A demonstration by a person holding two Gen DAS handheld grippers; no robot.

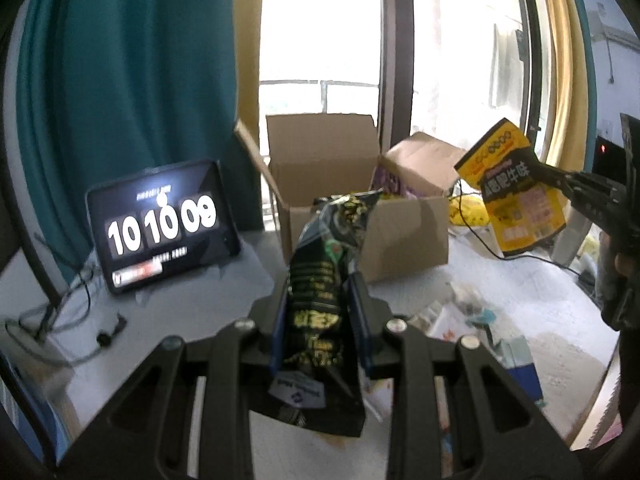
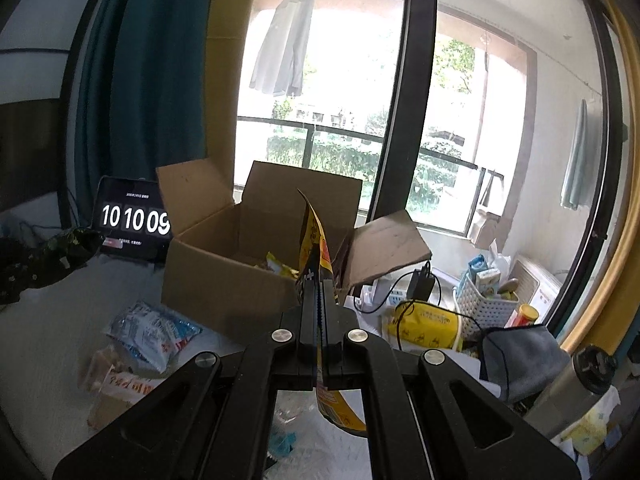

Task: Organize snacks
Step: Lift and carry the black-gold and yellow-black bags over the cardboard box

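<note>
In the left wrist view, the left gripper [image 1: 320,300] clamps a black snack bag [image 1: 326,280] held before the open cardboard box [image 1: 400,232]; a tablet clock [image 1: 162,224] reads 10 10 09. In the right wrist view, the right gripper [image 2: 320,300] pinches a yellow snack bag [image 2: 316,248] edge-on, just before the box [image 2: 224,280] on the tabletop [image 2: 48,328].

- The tablet [image 1: 162,226] leaning by the curtain shows big white digits, 10 10 09; the small lines above and below them are too blurred to read.
- The yellow snack bag [image 1: 516,188] carries bold Chinese characters on a black band, seemingly "肥牛味".
- The black snack bag [image 1: 324,292] has gold lettering, too smeared to read.
</note>
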